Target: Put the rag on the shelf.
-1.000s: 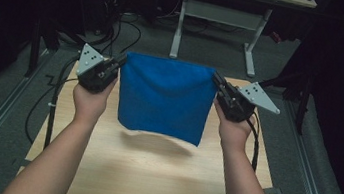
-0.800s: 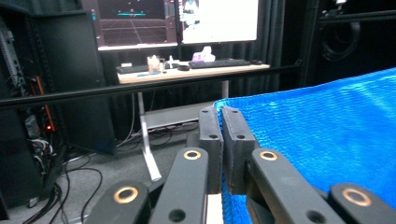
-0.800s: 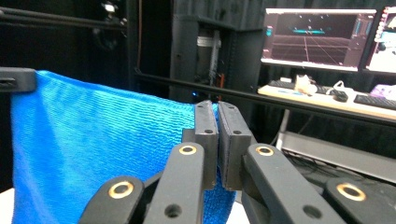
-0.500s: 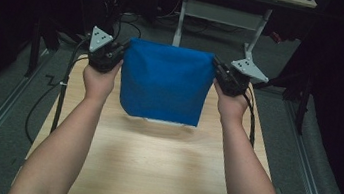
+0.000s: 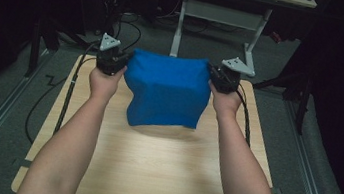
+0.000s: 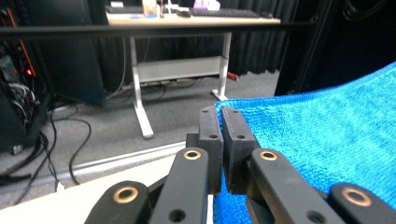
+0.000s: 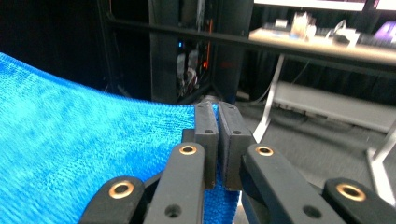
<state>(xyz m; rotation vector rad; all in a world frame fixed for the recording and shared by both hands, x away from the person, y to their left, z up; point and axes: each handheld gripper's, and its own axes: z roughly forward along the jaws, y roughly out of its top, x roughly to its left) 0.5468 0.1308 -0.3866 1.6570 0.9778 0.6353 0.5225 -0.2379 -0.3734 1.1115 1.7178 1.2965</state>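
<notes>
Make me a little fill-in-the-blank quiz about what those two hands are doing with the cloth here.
1. The cloth held over the table is ____ in colour.
2. The left tool and the right tool each pinch one upper ____ of the cloth.
3. Both tools' jaws are ____ on the fabric.
4. The tabletop is made of light ____.

Missing words: blue; corner; shut; wood

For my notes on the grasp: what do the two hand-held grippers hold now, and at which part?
Both hold one blue cloth: the left hand-held gripper pinches its upper left corner, the right hand-held gripper its upper right corner.
</notes>
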